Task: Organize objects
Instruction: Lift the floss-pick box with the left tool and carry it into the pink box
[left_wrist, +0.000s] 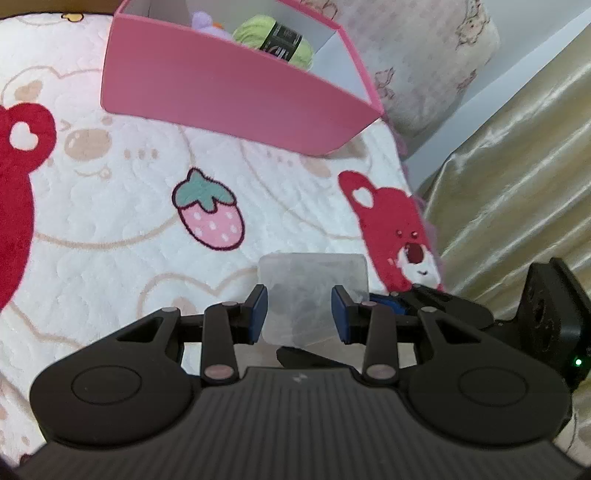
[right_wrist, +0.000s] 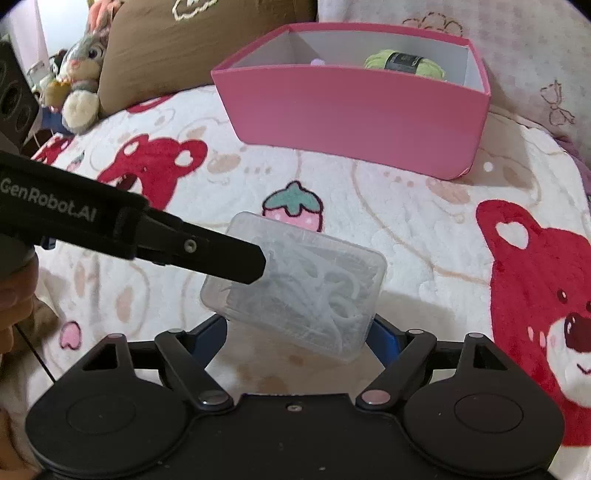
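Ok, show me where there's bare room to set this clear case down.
Free: the blanket between the pink box and the clear case, around the strawberry print. Inside the box, the left end looks open; green yarn fills the right. Plush toys crowd the far left.

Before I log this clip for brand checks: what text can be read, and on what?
"GenRobot.AI": on the left gripper, along its black side.
Yarn ball dark band: print too blurred to read.
Small mark on the left gripper's ribbed body: no readable text.

A pink box (right_wrist: 354, 122) sits on the bear-print blanket (right_wrist: 406, 229).
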